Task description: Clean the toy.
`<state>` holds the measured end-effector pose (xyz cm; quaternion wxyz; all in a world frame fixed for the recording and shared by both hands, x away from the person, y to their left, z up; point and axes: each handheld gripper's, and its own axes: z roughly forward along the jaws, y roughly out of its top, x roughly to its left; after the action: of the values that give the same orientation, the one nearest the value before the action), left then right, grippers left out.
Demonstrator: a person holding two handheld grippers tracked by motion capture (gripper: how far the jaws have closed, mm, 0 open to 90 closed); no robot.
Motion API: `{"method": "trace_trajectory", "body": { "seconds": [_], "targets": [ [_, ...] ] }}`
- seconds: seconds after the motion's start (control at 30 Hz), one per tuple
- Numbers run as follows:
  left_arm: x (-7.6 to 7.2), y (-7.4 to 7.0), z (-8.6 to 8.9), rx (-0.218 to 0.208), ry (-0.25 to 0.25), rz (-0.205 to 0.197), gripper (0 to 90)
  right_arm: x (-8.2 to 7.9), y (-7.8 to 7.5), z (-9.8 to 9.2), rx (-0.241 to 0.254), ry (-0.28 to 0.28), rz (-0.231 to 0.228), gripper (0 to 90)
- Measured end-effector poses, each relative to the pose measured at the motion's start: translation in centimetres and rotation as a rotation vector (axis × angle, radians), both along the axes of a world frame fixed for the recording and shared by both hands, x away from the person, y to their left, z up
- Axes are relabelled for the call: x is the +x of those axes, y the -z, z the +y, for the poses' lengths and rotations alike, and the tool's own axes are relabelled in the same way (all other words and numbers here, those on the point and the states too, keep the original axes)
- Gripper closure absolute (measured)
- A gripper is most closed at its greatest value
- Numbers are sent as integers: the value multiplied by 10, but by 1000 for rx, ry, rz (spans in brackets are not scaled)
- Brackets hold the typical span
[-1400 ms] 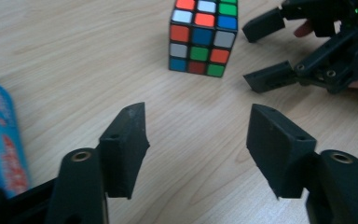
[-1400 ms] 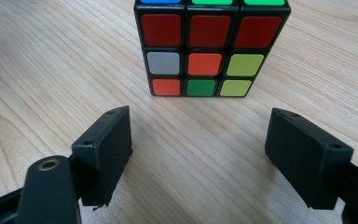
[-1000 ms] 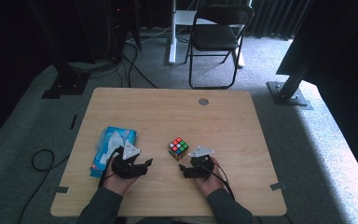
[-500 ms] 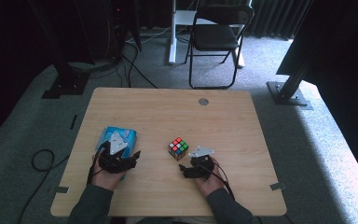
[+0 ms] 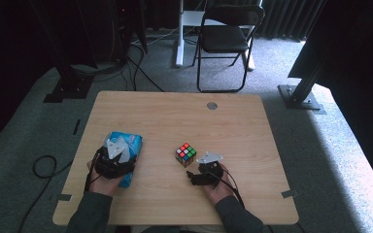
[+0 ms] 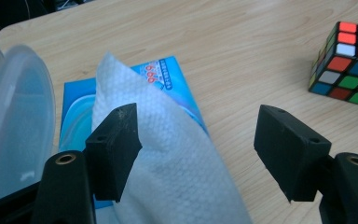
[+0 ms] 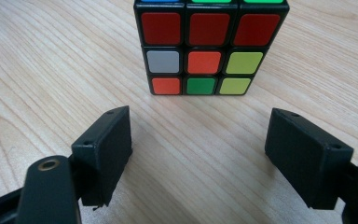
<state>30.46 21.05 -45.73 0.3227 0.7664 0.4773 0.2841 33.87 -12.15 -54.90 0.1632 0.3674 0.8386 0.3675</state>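
A blue pack of wet wipes point(image 5: 132, 141) lies on the left of the wooden table point(image 5: 175, 116). My left gripper point(image 5: 115, 158) is over its near end. In the left gripper view the pack point(image 6: 168, 74) has its clear lid point(image 6: 14, 116) flipped up, and a white wipe point(image 6: 168, 158) sticks out of it. The left gripper point(image 6: 198, 126) is open; its jaws have just been opening, with the wipe between them beside the left jaw, unpressed. A colourful puzzle cube point(image 5: 186, 154) sits mid-table. My right gripper point(image 7: 198, 140) stands open just short of the cube point(image 7: 205, 46), with nothing between its jaws.
The cube point(image 6: 349, 65) lies to the right of the wipes pack. A small round grommet point(image 5: 212, 105) sits near the table's far edge. A folding chair point(image 5: 226, 39) and stand bases stand on the carpet beyond the table.
My left gripper has moved left from beside the pack to over it. The right gripper and the cube have stayed put.
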Motion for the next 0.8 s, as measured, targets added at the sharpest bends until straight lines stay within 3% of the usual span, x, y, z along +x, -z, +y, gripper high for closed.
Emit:
{"method": "trace_trajectory", "body": {
  "seconds": [0.17, 0.27, 0.4, 0.53, 0.8],
  "targets": [
    [1, 6, 0, 31, -16, 9, 304, 0, 0, 0, 0, 0, 0, 224],
    [1, 11, -1, 75, -42, 12, 308, 0, 0, 0, 0, 0, 0, 224],
    [1, 12, 2, 85, -64, 25, 352, 0, 0, 0, 0, 0, 1, 224],
    [1, 13, 6, 88, -89, 36, 491, 0, 0, 0, 0, 0, 1, 224],
    [0, 9, 16, 50, -111, 43, 802, 0, 0, 0, 0, -1, 1, 224]
  ]
}}
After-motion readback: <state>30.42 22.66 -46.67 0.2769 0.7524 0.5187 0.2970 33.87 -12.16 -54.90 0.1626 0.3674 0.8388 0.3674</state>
